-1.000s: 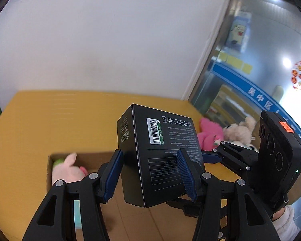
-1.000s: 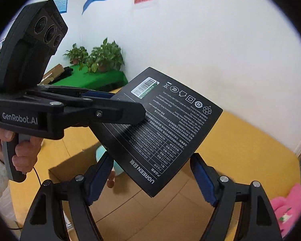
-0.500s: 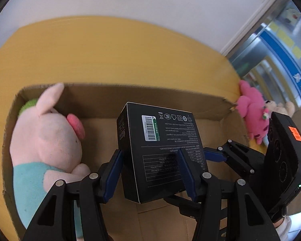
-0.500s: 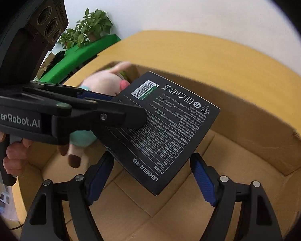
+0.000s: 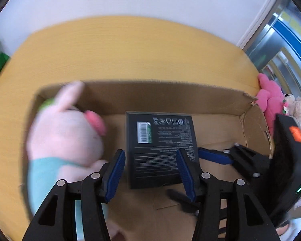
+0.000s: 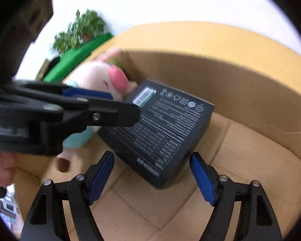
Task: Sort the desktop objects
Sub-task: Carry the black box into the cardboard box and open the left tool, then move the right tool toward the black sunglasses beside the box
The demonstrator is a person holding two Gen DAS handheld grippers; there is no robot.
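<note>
Having lowered the black box [image 5: 160,148] between my left fingers [image 5: 151,172] down into the cardboard carton [image 5: 170,96] beside the pink plush [image 5: 66,132], half-open fingers clamping it, right fingers [image 6: 152,177] spread, empty, just short of it: release seems next.

A second ago the black box [image 5: 160,148] was held high above the desk [image 5: 120,48] with the wall behind it. Now it has come down inside the cardboard box [image 5: 170,96], beside the pink plush toy [image 5: 66,132]. Both grippers have tipped downward, so the carton's floor fills the right wrist view.
</note>
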